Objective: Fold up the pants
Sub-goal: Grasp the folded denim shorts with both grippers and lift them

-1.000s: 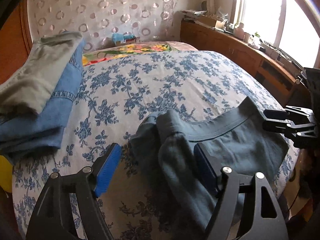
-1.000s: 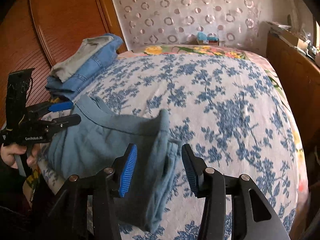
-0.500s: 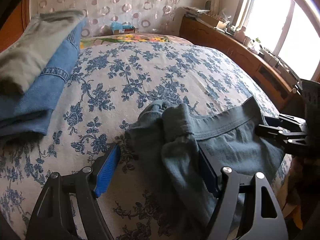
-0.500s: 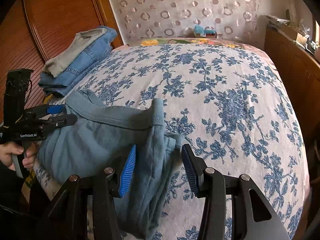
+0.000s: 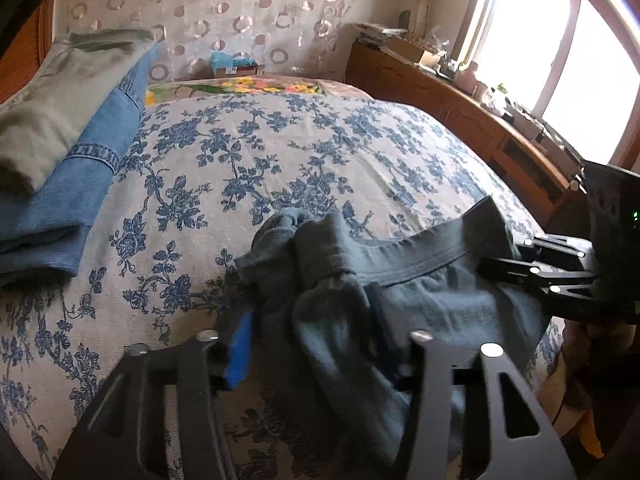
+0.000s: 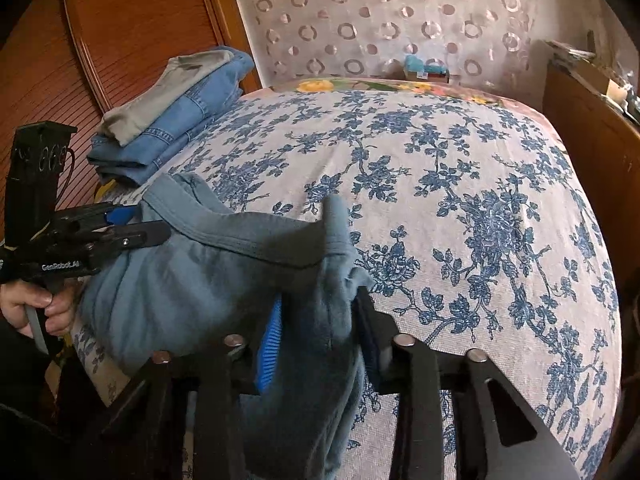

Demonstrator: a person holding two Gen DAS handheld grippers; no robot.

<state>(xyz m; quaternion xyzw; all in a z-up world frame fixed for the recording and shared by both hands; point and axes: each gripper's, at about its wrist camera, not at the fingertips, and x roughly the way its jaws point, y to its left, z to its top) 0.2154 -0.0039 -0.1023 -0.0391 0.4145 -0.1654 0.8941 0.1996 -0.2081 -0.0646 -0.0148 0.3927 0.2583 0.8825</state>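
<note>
A bed (image 6: 460, 200) under a blue-flowered bedspread (image 5: 280, 152) fills the room, with a ring-patterned curtain (image 6: 400, 12) behind its far edge and a wooden sideboard (image 5: 460, 108) below a bright window (image 5: 560, 60). Folded jeans (image 5: 80, 184) topped by an olive garment (image 5: 60, 96) sit at the far left corner. The grey-blue pants (image 6: 200, 280) hang bunched over the near edge, waistband stretched between the left gripper (image 5: 310, 344) and the right gripper (image 6: 318, 334), each clamped on a bunch of the cloth.
</note>
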